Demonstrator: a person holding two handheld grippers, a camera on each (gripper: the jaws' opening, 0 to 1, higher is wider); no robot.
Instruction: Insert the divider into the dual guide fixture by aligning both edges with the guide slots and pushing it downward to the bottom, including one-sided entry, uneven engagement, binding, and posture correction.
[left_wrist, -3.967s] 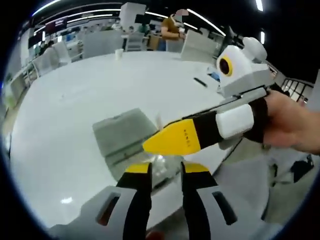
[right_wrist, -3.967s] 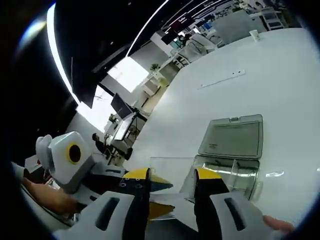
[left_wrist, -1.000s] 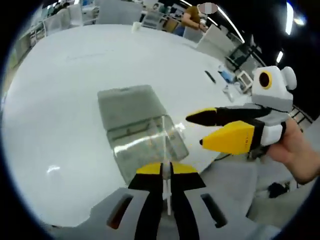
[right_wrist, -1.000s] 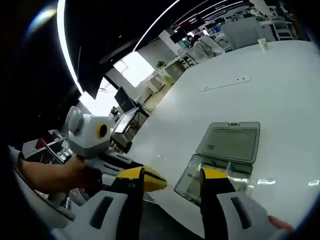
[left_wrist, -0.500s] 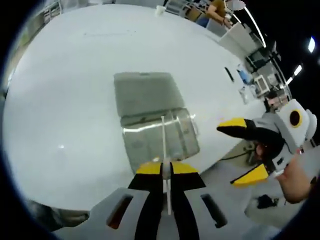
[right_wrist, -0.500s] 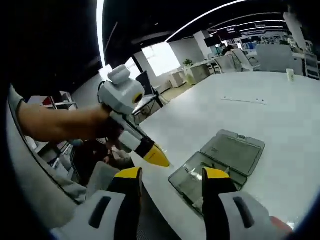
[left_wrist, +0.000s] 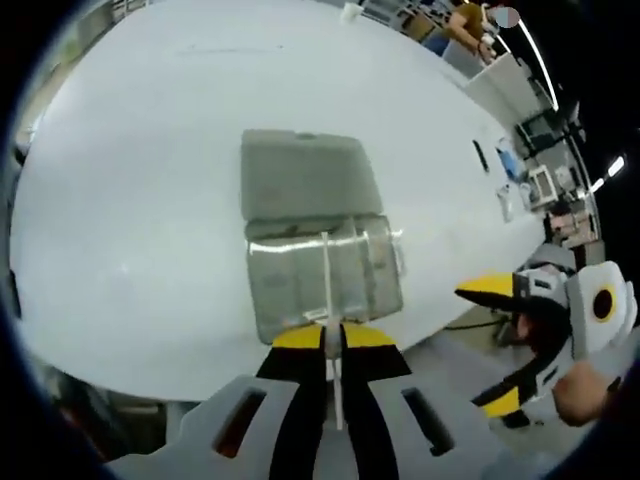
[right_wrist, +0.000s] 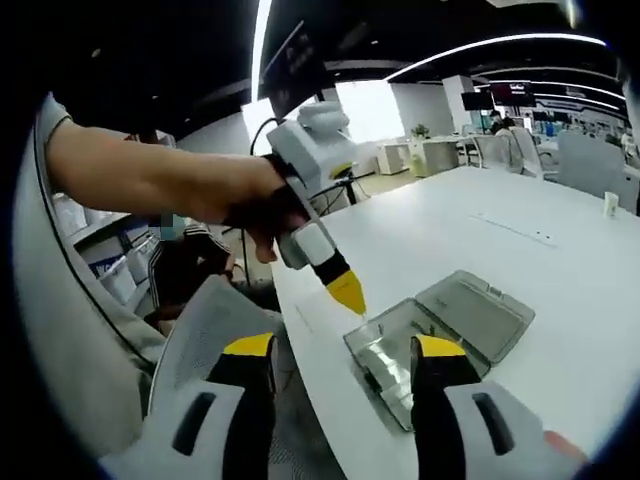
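The dual guide fixture is a clear plastic box (left_wrist: 325, 275) with its grey lid (left_wrist: 305, 175) folded open behind it, close to the table's near edge. My left gripper (left_wrist: 325, 338) is shut on the thin clear divider (left_wrist: 327, 290), which I see edge-on as a pale line reaching out over the box's middle. In the right gripper view a hand holds the left gripper (right_wrist: 347, 292) with its yellow tip just above the box (right_wrist: 395, 365) and lid (right_wrist: 480, 312); the divider is too faint to make out there. My right gripper (right_wrist: 343, 350) is open and holds nothing; it hangs off the table edge (left_wrist: 495, 345).
The white table (left_wrist: 150, 200) stretches wide around the box. Small items (left_wrist: 505, 180) lie near its right edge, and a person (left_wrist: 465, 20) sits at the far end. A long strip (right_wrist: 515, 228) lies farther along the table. Floor and a chair lie below the near edge.
The divider has passed from the right gripper to the left, which shut on it. The right gripper opened and drew back off the table edge. The left now holds the divider over the box.
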